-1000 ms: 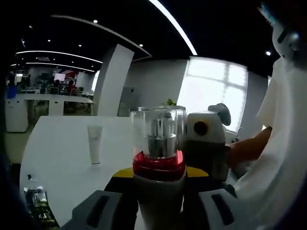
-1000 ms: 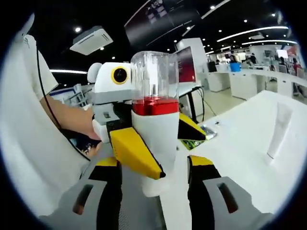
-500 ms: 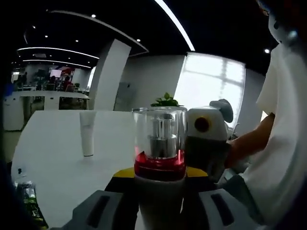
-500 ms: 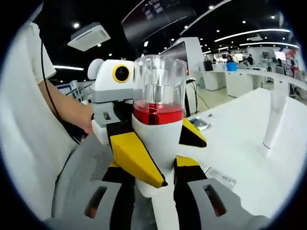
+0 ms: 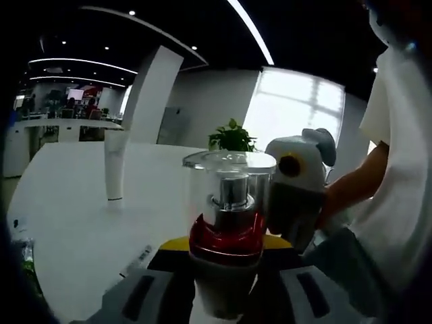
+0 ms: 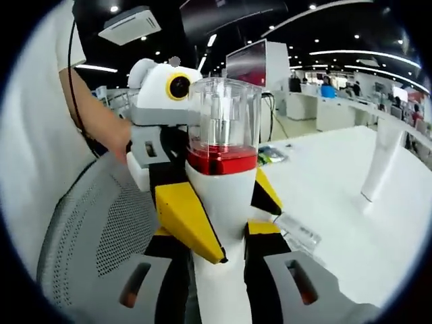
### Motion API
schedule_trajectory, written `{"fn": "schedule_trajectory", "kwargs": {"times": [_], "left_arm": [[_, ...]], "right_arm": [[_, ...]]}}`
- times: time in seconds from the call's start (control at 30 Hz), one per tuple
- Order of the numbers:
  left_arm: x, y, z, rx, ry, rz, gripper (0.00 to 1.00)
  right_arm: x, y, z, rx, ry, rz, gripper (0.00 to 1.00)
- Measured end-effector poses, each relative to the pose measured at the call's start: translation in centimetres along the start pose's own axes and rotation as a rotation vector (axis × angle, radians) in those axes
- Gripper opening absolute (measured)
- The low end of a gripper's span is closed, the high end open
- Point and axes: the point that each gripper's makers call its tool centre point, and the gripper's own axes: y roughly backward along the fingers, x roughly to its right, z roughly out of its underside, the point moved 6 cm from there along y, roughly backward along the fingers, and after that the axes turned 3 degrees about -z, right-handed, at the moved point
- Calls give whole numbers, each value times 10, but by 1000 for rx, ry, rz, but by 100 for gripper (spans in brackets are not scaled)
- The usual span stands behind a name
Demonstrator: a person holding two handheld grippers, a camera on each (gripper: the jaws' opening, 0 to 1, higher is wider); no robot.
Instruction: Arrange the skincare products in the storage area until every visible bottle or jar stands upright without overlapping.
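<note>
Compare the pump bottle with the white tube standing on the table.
The pump bottle is held above the table between both tools, left and right; the tube stands free on the table. The bottle has a clear cap over a red collar; the tube is plain white. The bottle looks squat, the tube slim. Both stand upright.
</note>
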Motion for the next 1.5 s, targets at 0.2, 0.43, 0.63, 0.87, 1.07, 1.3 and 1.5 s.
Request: {"fn": "schedule_trajectory", "kwargs": {"times": [0.2, 0.43, 0.63, 0.87, 1.07, 1.3, 1.5], "left_arm": [[-8, -3, 7, -23, -2, -18, 33], [-13, -10, 17, -76, -2, -49, 34], [-15, -12, 21, -115, -29, -73, 35], [-15, -14, 25, -177, -72, -89, 35], [-15, -14, 25, -217, -109, -91, 35], [-13, -11, 23, -242, -129, -89, 36], [-8, -1, 15, -229, -123, -92, 34]], "right_arm": [[7, -6, 7, -19, 48, 10, 26], [13, -12, 22, -36, 55, 28, 26], [16, -14, 29, -39, 96, 40, 26], [19, -19, 37, -36, 106, 57, 26], [20, -21, 39, -18, 111, 64, 26], [22, -24, 42, 2, 135, 64, 27], [23, -22, 44, 34, 125, 61, 27]]}}
